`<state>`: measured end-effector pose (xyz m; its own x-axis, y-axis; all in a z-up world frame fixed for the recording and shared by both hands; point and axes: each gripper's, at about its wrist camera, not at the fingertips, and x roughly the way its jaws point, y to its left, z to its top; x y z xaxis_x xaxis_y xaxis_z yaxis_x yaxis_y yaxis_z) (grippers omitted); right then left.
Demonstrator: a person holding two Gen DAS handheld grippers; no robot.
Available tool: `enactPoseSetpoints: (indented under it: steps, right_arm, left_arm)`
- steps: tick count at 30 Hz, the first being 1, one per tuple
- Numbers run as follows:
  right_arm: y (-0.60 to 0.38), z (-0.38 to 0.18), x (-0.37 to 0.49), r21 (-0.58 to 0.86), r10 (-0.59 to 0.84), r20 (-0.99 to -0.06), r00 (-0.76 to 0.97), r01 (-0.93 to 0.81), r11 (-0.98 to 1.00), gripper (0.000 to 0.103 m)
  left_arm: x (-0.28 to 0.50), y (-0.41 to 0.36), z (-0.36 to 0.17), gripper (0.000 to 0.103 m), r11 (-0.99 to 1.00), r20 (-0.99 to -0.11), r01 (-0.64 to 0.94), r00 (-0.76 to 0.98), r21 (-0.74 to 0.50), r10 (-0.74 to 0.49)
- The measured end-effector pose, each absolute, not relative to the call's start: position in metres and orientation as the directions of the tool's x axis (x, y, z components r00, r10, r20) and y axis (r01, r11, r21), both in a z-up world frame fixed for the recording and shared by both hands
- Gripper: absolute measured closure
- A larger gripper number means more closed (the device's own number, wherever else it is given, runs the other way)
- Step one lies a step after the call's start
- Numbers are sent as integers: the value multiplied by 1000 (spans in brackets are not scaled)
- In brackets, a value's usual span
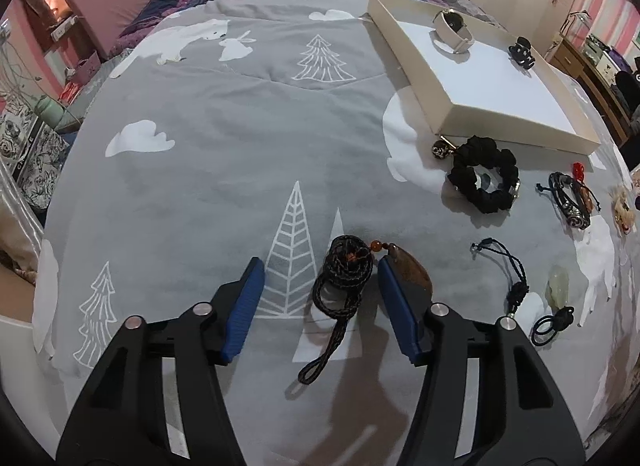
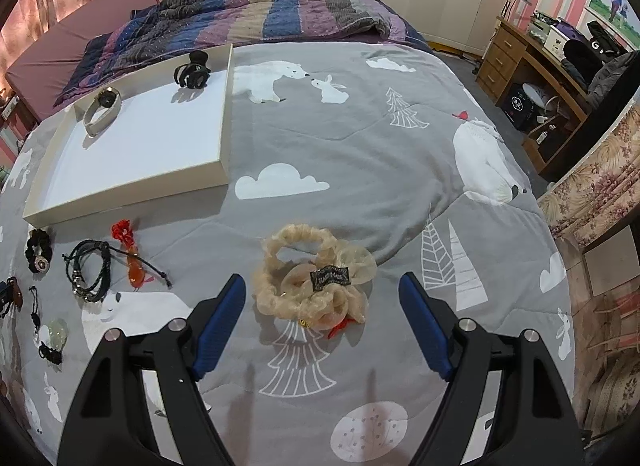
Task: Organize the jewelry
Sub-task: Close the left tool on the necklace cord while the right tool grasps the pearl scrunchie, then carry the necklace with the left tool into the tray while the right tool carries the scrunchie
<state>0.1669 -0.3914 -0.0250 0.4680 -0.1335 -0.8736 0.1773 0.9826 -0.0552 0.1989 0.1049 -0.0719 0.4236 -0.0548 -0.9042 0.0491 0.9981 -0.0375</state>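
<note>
Hovering over the bed [image 2: 360,145], I hold both jaws wide and empty: left gripper [image 1: 320,286] around a corded pendant [image 1: 412,274], right gripper [image 2: 320,302] around a cream scrunchie [image 2: 312,278]. Only a watch [image 2: 102,109] and hair claw [image 2: 193,71] sit in the white tray [image 2: 222,113]; the rest lies loose beside it.

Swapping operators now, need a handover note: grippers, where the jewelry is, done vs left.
Left gripper: open, empty, straddling the corded brown pendant necklace on the bedspread.
Right gripper: open, empty, straddling the beige scrunchie.
Done: the watch and black claw clip sit in the white tray.
Left, all loose on the bedspread in front of the tray: pendant necklace, beige scrunchie, black scrunchie, black braided bracelet, orange-red charm, pale stone pendant on a cord, small bead piece.
</note>
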Motion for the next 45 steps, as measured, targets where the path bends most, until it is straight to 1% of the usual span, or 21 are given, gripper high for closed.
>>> enactPoseSetpoints:
  steps: [4,6,8,9,16,18,19,20,21,23,24,26,27,28,29,30,39,45]
  right_arm:
    - [-397,-34,173,-61,-139,-886,443,186,981,24]
    - [-400,-40,176,-65,-144,-891,431,194,979,24]
    - [-404,-44,178,-58,-142,-894,426,205,977,24]
    - [-407,-46,179,-53,-141,-894,425,213,976,24]
    - [-411,-54,193,-49,-134,-894,427,204,978,25]
    - [-408,-58,199,-59,-137,-896,422,193,979,33]
    - [-407,-59,201,-63,-138,-897,419,188,980,44]
    - [-406,-62,203,-64,-136,-901,412,184,981,52]
    - [-406,-64,205,-62,-133,-904,407,183,981,55]
    - [-405,-68,207,-61,-129,-909,396,180,982,66]
    - [-406,-70,208,-60,-127,-910,394,178,982,69]
    - [-407,-70,207,-46,-116,-910,399,181,982,80]
    - [-407,-70,207,-39,-113,-907,405,185,982,82]
    - [-409,-68,206,-36,-113,-905,411,191,981,88]
    - [-410,-67,205,-33,-114,-902,416,197,980,88]
    - [-412,-65,203,-30,-114,-899,423,202,979,89]
    - [-407,-34,194,-20,-114,-867,485,195,981,90]
    - [-388,-18,202,-8,-86,-854,514,153,988,90]
  left_arm:
    - [198,106,-72,49,998,-902,56,429,-29,-50]
    - [198,108,-72,52,998,-900,54,432,-36,-56]
    - [199,111,-71,59,998,-898,51,436,-36,-54]
    - [199,112,-71,60,998,-898,49,436,-37,-55]
    - [199,110,-71,61,999,-899,48,436,-25,-44]
    - [199,110,-71,64,999,-899,48,437,-21,-40]
    - [199,109,-70,65,999,-899,50,437,-21,-41]
    - [199,109,-70,70,999,-899,50,437,-22,-42]
    - [198,109,-70,71,998,-899,51,435,-23,-43]
    - [198,110,-70,74,998,-900,50,433,-30,-49]
    - [199,109,-70,76,998,-900,50,432,-31,-50]
    - [198,109,-70,82,999,-900,48,433,-25,-43]
    - [199,110,-70,84,999,-900,44,433,-31,-47]
    - [199,110,-70,86,999,-900,40,433,-34,-48]
    - [199,111,-70,92,999,-900,39,432,-36,-49]
    - [199,111,-69,93,998,-901,38,430,-44,-56]
    - [196,102,-56,94,994,-881,72,462,-78,-103]
    - [202,90,-34,94,991,-864,100,488,-87,-125]
